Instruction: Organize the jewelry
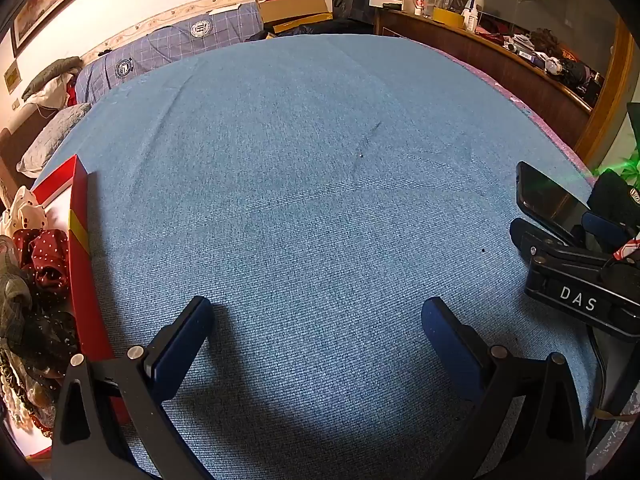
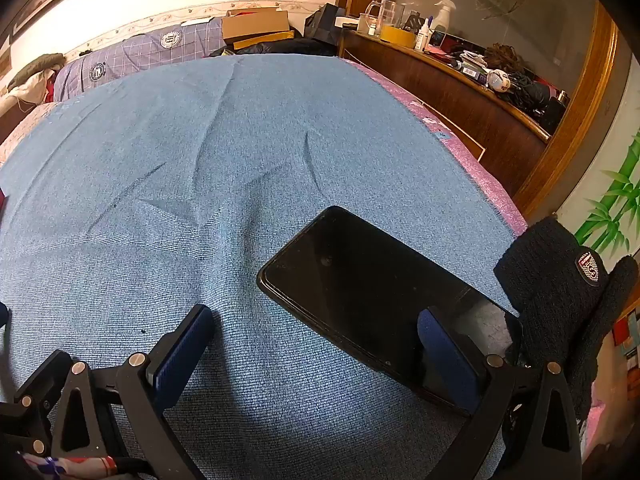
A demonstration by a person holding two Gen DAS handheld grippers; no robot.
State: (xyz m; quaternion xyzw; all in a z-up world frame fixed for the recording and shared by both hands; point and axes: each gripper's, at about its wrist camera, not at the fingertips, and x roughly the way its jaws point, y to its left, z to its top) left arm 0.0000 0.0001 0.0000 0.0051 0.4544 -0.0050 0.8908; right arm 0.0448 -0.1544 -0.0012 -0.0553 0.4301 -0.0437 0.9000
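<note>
My left gripper [image 1: 316, 320] is open and empty, low over the blue blanket [image 1: 304, 168]. At the far left a red box [image 1: 82, 256] holds a heap of patterned fabric pieces [image 1: 36, 280]; its wall stands just left of my left finger. My right gripper [image 2: 316, 328] is open and empty over the same blanket [image 2: 168, 168]. Its right finger [image 2: 444, 352] overlaps a black phone [image 2: 368, 296] lying flat. The right gripper also shows at the right edge of the left wrist view [image 1: 576, 280]. No jewelry shows clearly in either view.
A black knit glove [image 2: 560, 300] lies right of the phone, which also shows in the left wrist view [image 1: 548, 200]. A wooden shelf [image 2: 460, 80] with bottles and clutter runs along the right. Pillows [image 1: 168, 48] and cardboard boxes [image 1: 292, 6] sit at the far end.
</note>
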